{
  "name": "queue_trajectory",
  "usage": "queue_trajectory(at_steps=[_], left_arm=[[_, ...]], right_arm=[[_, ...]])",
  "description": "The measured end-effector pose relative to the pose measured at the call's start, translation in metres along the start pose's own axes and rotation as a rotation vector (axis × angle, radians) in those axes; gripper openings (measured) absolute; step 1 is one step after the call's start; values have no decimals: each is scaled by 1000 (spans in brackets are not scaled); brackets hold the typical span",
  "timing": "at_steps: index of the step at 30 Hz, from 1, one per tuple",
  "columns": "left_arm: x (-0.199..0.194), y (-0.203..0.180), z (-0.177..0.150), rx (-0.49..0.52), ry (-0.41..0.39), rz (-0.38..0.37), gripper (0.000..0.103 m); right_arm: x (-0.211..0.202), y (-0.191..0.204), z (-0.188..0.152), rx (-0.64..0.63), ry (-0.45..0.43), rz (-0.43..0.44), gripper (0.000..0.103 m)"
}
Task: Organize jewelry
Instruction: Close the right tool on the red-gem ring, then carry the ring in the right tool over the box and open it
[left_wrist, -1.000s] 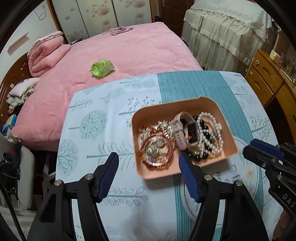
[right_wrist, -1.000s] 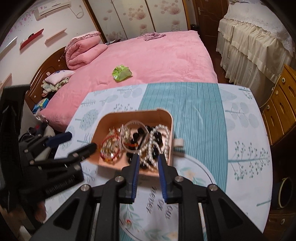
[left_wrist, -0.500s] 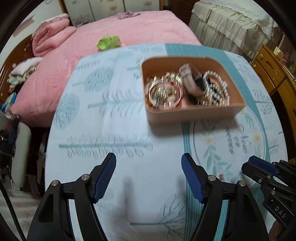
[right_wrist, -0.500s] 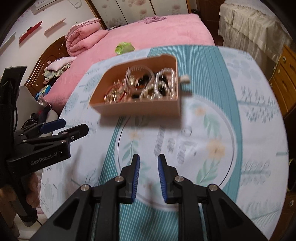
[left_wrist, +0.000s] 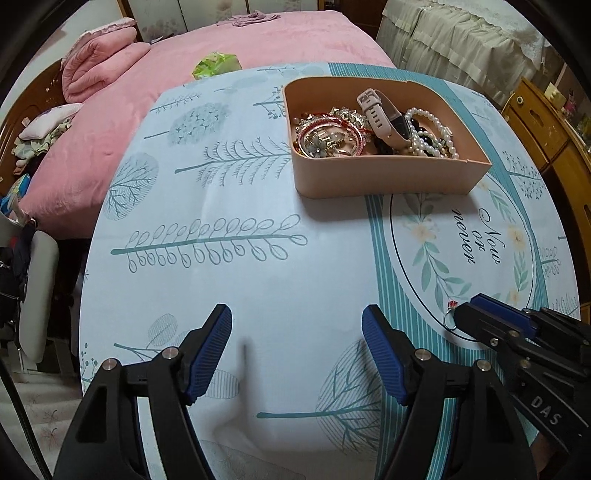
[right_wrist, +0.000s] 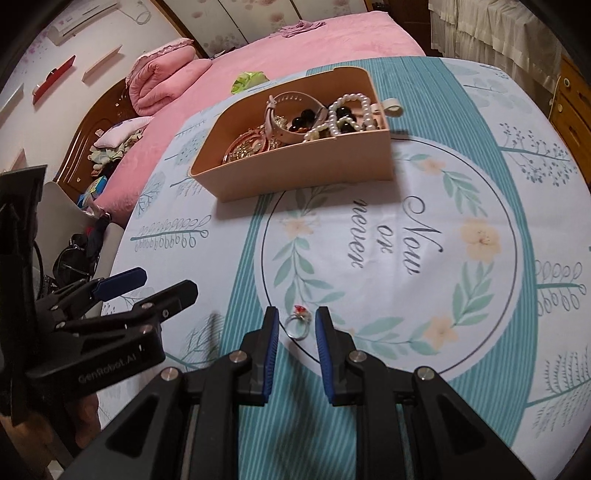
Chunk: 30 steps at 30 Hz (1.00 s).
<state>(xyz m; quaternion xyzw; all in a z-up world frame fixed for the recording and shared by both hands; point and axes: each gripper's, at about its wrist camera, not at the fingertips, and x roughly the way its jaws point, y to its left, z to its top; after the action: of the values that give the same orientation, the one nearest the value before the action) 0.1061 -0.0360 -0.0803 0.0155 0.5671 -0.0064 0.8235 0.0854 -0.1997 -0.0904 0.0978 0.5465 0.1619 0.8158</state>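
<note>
On the left we see the left gripper (left_wrist: 297, 328), its jaws just widened and spread over bare tablecloth (left_wrist: 229, 184), nothing between them. At centre the peach tray (right_wrist: 295, 177) of jewelry sits far. On the right, the right gripper (right_wrist: 295, 325) brackets the ring (right_wrist: 297, 325) loosely, pads not pressing it.

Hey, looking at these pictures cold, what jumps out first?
The peach tray heaped with jewelry, far across the printed tablecloth. Nearer, a small silver ring with a red stone lies on the cloth between the right gripper fingers, untouched.
</note>
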Motion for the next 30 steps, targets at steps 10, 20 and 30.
queue_trajectory(at_steps=[10, 20, 30], left_arm=[[0, 9, -4, -13, 10, -4, 71], [1, 14, -5, -23, 13, -4, 71], [-14, 20, 9, -43, -28, -19, 71]], right_arm=[[11, 12, -1, -54, -14, -74, 20], [17, 35, -9, -216, -49, -197, 9], [-10, 32, 12, -171, -93, -140, 7]])
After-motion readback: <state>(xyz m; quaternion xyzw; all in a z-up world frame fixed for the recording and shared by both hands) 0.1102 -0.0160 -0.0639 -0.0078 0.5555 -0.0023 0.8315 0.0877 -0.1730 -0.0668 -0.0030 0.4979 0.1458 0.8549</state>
